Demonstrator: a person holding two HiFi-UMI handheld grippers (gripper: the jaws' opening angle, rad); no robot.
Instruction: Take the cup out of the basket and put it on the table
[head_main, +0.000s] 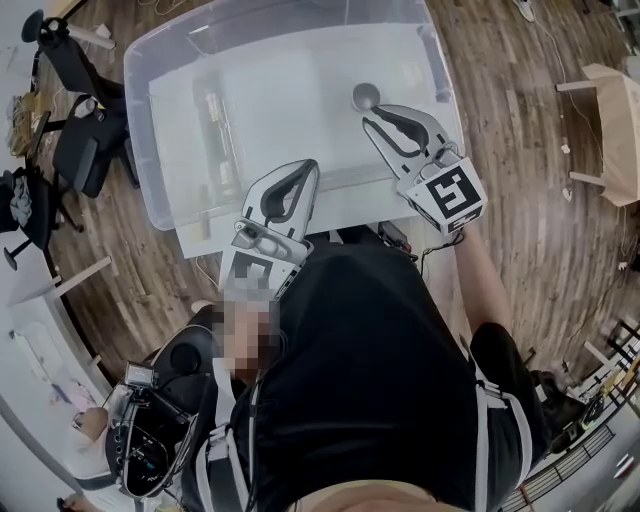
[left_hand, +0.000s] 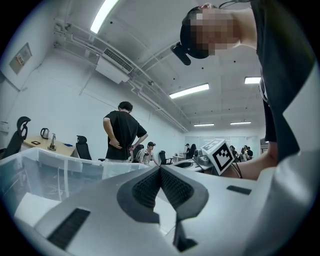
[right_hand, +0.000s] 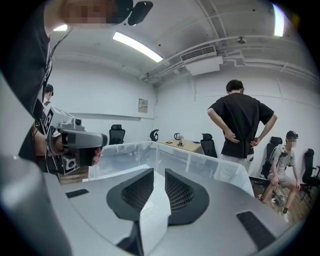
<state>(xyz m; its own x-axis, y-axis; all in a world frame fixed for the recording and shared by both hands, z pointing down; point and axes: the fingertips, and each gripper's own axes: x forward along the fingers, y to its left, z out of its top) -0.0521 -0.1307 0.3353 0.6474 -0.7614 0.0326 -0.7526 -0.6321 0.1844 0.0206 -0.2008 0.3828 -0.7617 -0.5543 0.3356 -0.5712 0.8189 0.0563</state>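
A clear plastic basket (head_main: 140, 120) stands on a white table. Inside it, toward the far right, sits a small dark round cup (head_main: 365, 97), seen from above. My right gripper (head_main: 373, 116) hangs over the basket with its tips just short of the cup. Its jaws stand a little apart with nothing between them, as the right gripper view (right_hand: 160, 174) shows. My left gripper (head_main: 306, 170) is at the basket's near edge, and its pads meet at the tips (left_hand: 160, 169) with nothing held. Neither gripper view shows the cup.
The basket's clear walls (right_hand: 150, 152) rise beyond both sets of jaws. Black office chairs (head_main: 80, 140) stand on the wooden floor to the left, and a wooden piece of furniture (head_main: 610, 130) to the right. A person in black (right_hand: 240, 125) stands beyond the basket.
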